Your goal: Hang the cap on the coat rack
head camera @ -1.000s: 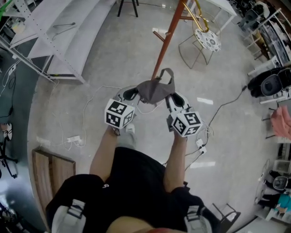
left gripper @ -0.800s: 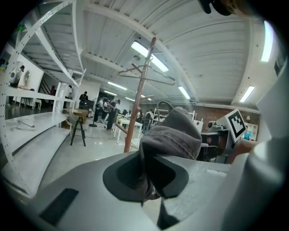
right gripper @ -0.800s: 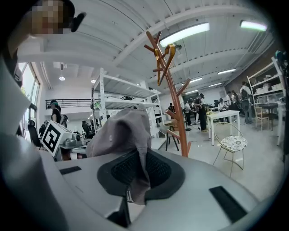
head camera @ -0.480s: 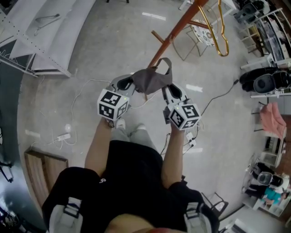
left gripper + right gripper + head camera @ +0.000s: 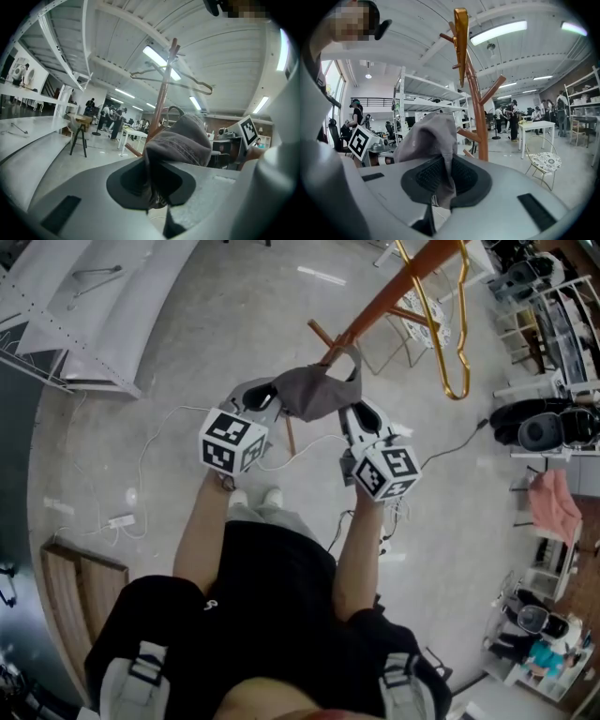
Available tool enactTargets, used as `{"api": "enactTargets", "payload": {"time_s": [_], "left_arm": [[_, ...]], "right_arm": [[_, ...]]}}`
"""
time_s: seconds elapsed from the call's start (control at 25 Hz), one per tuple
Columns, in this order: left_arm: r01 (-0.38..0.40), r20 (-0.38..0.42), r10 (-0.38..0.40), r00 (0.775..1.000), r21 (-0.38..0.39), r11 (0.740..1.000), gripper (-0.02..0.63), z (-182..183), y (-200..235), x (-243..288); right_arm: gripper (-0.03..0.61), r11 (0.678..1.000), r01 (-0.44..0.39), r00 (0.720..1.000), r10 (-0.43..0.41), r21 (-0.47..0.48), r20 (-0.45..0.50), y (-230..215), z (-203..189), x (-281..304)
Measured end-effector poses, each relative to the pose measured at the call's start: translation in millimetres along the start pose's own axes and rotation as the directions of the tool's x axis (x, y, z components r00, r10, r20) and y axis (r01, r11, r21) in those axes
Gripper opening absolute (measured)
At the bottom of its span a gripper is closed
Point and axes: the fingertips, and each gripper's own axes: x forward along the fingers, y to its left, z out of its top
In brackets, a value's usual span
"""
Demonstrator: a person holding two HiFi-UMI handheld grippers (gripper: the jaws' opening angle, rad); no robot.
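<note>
I hold a grey cap stretched between both grippers, up in front of the brown wooden coat rack. My left gripper is shut on the cap's left edge, and the fabric bunches between its jaws. My right gripper is shut on the right edge, where the cloth hangs pinched between the pads. The cap's strap loop touches or overlaps the rack's pole near a short peg. The rack's trunk and pegs rise just beyond the cap.
A gold wire hanger hangs from the rack's upper arm. Cables and a power strip lie on the grey floor. White shelving stands at the left, a wire chair beyond the rack, a wooden bench at lower left.
Both grippers have carried the cap forward and up to the rack. Its strap loop now meets the pole; a second ago it was well short of it.
</note>
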Motion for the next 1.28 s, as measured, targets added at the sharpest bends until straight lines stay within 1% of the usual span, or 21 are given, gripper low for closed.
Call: {"api": "enactTargets", "payload": {"time_s": [0.24,0.52,0.72,0.84,0.96,1.08,1.16,1.24,1.28], "left_arm": [[-0.004,-0.05,0.004,0.999,-0.005,1.0,0.015,0.1,9.7,31.2],[-0.023,-0.123,0.019,0.992,-0.027,0.999,0.015,-20.2,29.3,63.3],[-0.049,-0.192,0.04,0.981,-0.046,0.998,0.015,-40.5,36.6,83.9],[-0.066,-0.227,0.051,0.972,-0.057,0.996,0.015,-53.2,38.5,94.0],[-0.074,-0.247,0.056,0.967,-0.063,0.995,0.015,-62.1,39.4,100.0],[-0.104,-0.259,0.078,0.963,-0.085,0.991,0.018,-66.9,42.9,104.5],[-0.123,-0.282,0.093,0.955,-0.088,0.989,0.035,-71.6,44.1,103.9],[-0.123,-0.307,0.092,0.947,-0.084,0.989,0.054,-76.5,42.1,99.5],[-0.123,-0.315,0.088,0.945,-0.092,0.988,0.062,-78.8,40.3,96.2]], "right_arm": [[0.023,0.999,0.012,1.0,-0.011,0.039,-0.029,-30.7,-5.9,15.9],[0.023,0.995,0.036,0.997,-0.029,0.096,-0.074,-57.8,-30.6,39.2],[0.023,0.983,0.068,0.993,-0.05,0.173,-0.106,-77.4,-53.8,49.2],[0.023,0.969,0.085,0.99,-0.056,0.231,-0.129,-86.0,-66.2,55.0],[0.024,0.961,0.097,0.989,-0.065,0.26,-0.131,-89.9,-70.7,59.7],[0.026,0.952,0.11,0.988,-0.074,0.285,-0.136,-94.9,-74.1,62.9],[0.069,0.948,0.126,0.986,-0.088,0.293,-0.14,-100.6,-76.8,63.0],[0.139,0.947,0.14,0.983,-0.098,0.288,-0.154,-105.5,-78.0,58.9],[0.152,0.949,0.143,0.981,-0.097,0.282,-0.169,-106.7,-78.5,54.2]]}}
